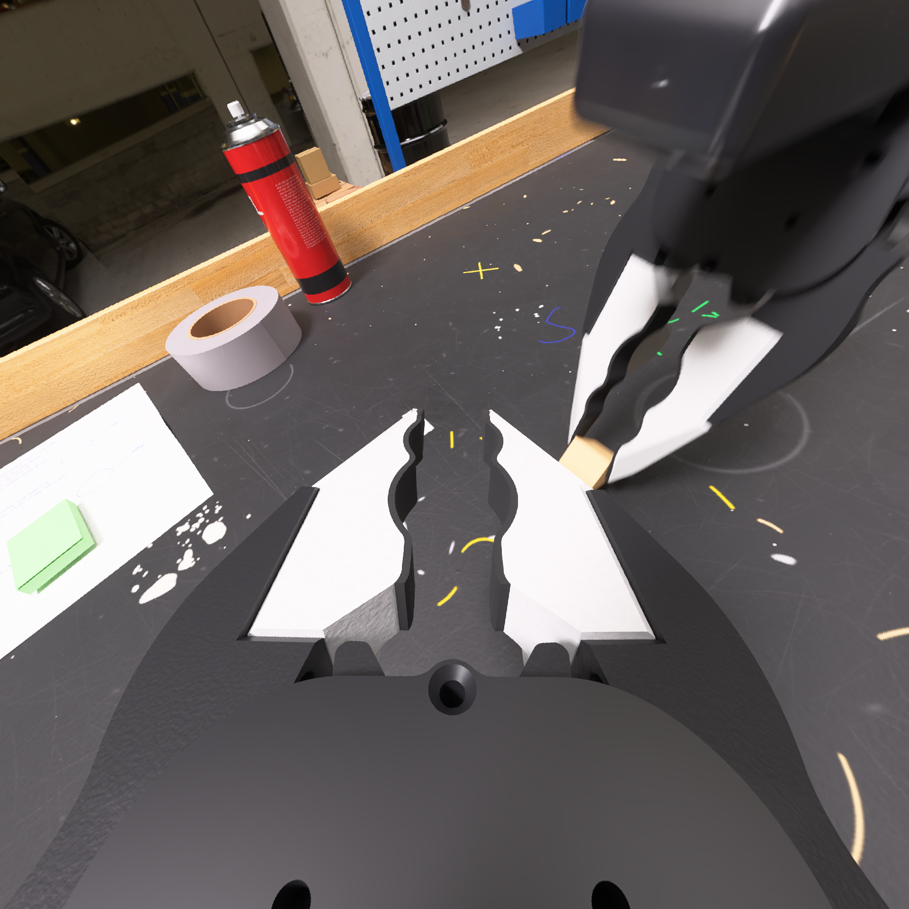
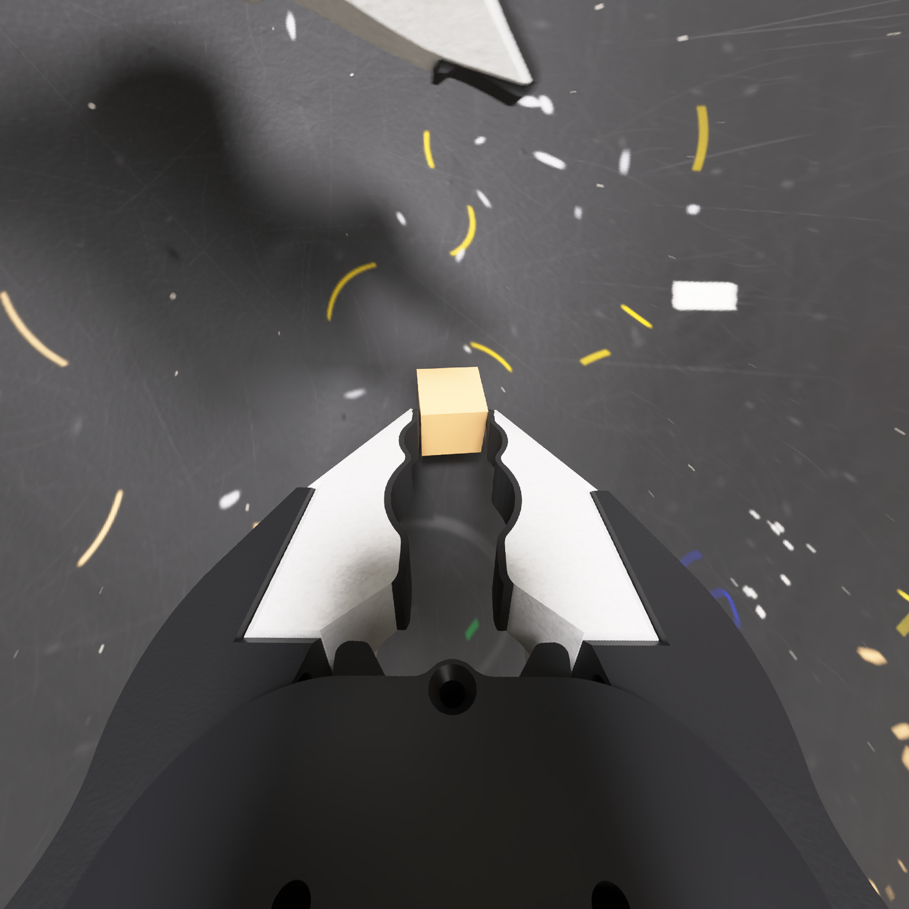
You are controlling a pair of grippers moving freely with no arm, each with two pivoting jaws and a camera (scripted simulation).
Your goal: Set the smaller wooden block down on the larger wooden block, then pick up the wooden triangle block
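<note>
My right gripper (image 2: 451,418) is shut on a small light wooden cube (image 2: 450,410), held at the very fingertips low over the dark mat. In the left wrist view the right gripper (image 1: 592,455) comes down from the upper right with the cube (image 1: 585,462) just beside my left gripper's right finger (image 1: 541,492). My left gripper (image 1: 455,418) is open with a narrow gap and empty, low over the mat. One left fingertip (image 2: 467,39) shows at the top of the right wrist view. The larger wooden block and the triangle block show in neither view.
A red spray can (image 1: 290,216) and a grey tape roll (image 1: 233,337) stand at the back left by the wooden rail (image 1: 442,182). A white paper sheet (image 1: 113,467) with a green note pad (image 1: 49,546) lies at the left. The dark mat (image 1: 393,344) is paint-flecked.
</note>
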